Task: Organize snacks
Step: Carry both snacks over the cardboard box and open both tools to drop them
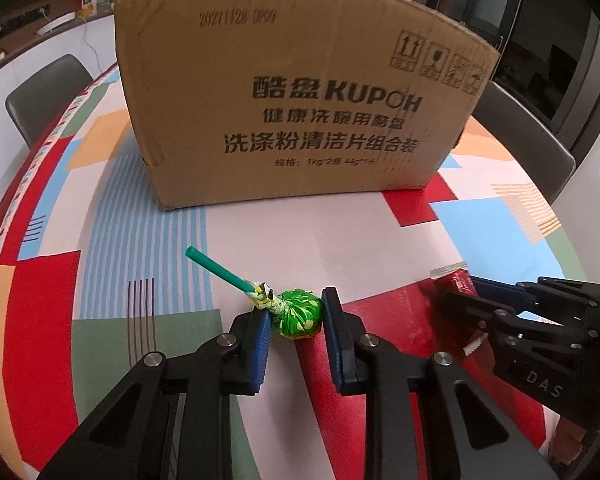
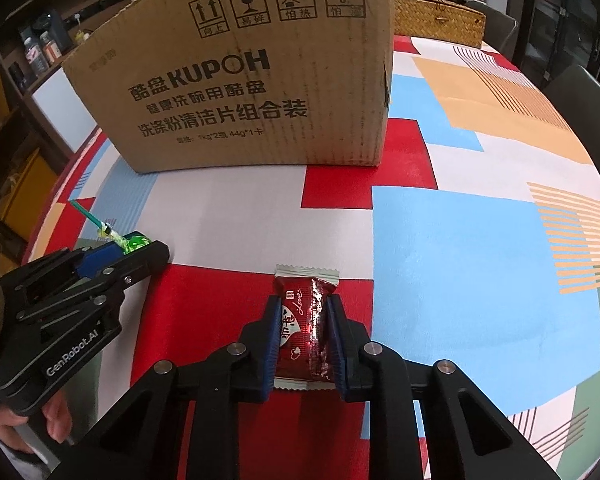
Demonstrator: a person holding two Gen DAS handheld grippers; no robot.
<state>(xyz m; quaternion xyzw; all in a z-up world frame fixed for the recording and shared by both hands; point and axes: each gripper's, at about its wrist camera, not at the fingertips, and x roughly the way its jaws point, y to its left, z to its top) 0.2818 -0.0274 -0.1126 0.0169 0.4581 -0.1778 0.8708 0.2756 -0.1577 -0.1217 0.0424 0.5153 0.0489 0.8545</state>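
**Both snacks bracketed, grasp being set before the move to the box**

The left hand-held gripper sits low on the surface with its blue pads either side of the green lollipop. The left pad looks to be touching the wrapper's twisted neck; the right pad stands just beside the candy head with a sliver of gap, so the jaws are parted and not yet clamped. The lollipop lies flat, its green stick pointing away to the left, toward the cardboard box.

The right hand-held gripper straddles the red candy packet, which lies flat on a red patch of the patterned cloth, lengthwise along the fingers. Both pads meet the packet's long edges and the foil appears slightly pinched, so I judge this one closed on the packet, though not lifted.

The step in hand looks like the pick-up: both snacks are still on the surface, in front of the box and well apart from it. Next, the left jaws need to finish closing on the rounded head rather than the thin neck, where it could pivot. Then each item must be raised above the box's tall front wall, whose opening is out of view.
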